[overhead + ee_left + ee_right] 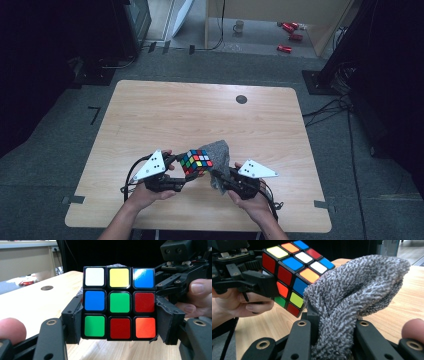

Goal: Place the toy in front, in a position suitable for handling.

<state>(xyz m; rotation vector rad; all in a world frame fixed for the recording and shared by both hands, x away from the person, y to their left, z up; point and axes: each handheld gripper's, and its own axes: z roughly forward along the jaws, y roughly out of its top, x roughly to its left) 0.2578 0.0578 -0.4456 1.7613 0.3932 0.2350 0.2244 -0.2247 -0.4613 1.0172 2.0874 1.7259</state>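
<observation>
Near the front edge of the pale wooden worktop, the person's left hand holds the left gripper, its jaws clamped on two opposite sides of a multicoloured plastic puzzle cube held clear above the wood. Beside it, the right hand holds the right gripper, whose jaws are closed on the bunched lower part of a grey, nubby microfibre cloth. The cloth's loose upper fold rises just beside the cube's far side, at or close to touching. Farther back, a small dark round disc sits in the worktop near its far edge. Beyond it, a mug and red cans lie on the floor.
</observation>
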